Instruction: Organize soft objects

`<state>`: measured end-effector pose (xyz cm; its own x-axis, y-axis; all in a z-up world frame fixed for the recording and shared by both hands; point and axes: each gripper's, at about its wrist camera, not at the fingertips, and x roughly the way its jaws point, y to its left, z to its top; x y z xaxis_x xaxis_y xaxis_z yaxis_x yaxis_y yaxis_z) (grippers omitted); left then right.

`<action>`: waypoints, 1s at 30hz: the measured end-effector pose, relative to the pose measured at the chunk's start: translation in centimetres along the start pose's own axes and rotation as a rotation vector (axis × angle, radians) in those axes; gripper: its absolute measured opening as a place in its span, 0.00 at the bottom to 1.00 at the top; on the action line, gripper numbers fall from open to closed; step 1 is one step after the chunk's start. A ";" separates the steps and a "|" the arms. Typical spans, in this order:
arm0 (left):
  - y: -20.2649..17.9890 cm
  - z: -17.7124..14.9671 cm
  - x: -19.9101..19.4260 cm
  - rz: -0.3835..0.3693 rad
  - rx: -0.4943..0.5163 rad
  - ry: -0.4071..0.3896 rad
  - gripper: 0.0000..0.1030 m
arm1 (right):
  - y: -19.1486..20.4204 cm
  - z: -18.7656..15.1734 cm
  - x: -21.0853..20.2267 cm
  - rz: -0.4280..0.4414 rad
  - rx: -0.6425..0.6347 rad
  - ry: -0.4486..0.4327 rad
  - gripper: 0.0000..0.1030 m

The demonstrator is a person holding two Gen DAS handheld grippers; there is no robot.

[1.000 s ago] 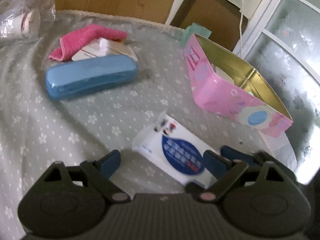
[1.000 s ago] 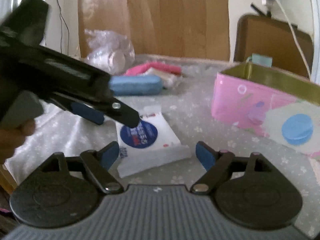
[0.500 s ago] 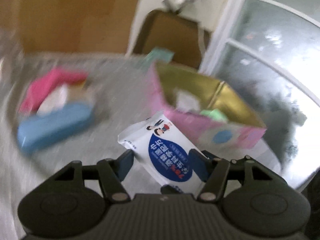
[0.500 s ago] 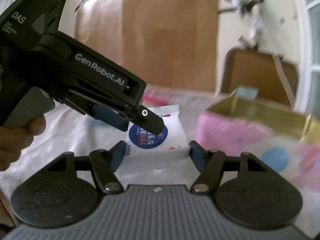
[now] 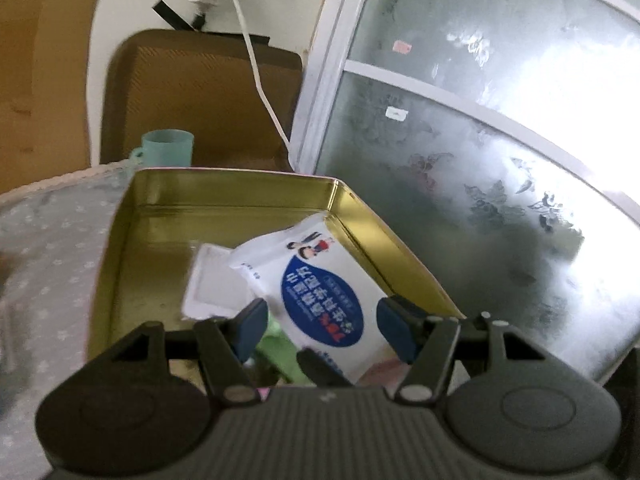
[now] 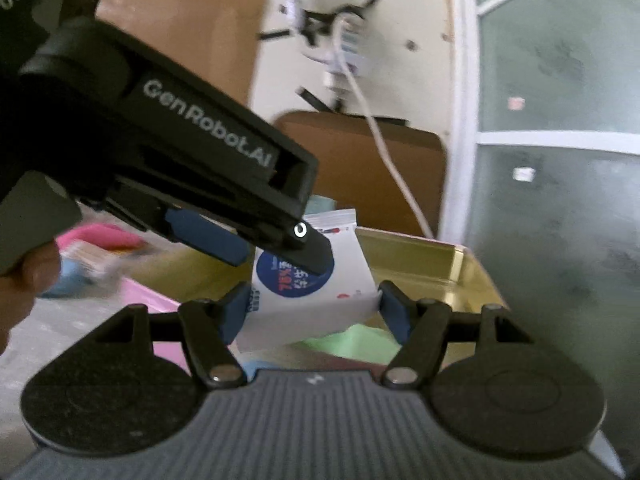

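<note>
**Both grippers hold one wipes pack over the tin**

At the bottom centre of each view, the left gripper (image 5: pixel 320 330) and the right gripper (image 6: pixel 312 312) tilt down and clamp the same white wipes pack (image 5: pixel 320 280) by its sides (blue pads pressing it). Behind it, the gold tin (image 5: pixel 224 196) lies open, with a white packet (image 5: pixel 212 284) and green cloth (image 6: pixel 356 344) inside.

Both grippers lifted the tissue pack (image 5: pixel 320 280) off the tablecloth, now over the tin (image 5: pixel 132 216).
</note>
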<state>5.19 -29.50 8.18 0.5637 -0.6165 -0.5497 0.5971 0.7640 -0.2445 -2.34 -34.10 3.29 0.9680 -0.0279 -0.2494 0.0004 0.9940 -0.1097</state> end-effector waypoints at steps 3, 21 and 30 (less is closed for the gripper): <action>-0.6 -0.3 1.7 0.037 0.012 0.022 0.61 | -1.1 -0.9 1.0 -0.097 -0.008 0.022 0.78; 10.3 -10.0 -14.7 0.243 -0.106 -0.127 0.68 | 6.5 -0.3 -1.8 0.176 0.026 -0.033 0.66; 24.1 -14.8 -19.6 0.653 -0.333 -0.147 0.68 | 15.3 3.3 4.6 0.468 0.040 0.148 0.66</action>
<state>0.12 3.85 1.26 0.8288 -0.0189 -0.5592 -0.0764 0.9863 -0.1465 2.92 -18.70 3.65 0.8205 0.4107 -0.3976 -0.4134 0.9067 0.0835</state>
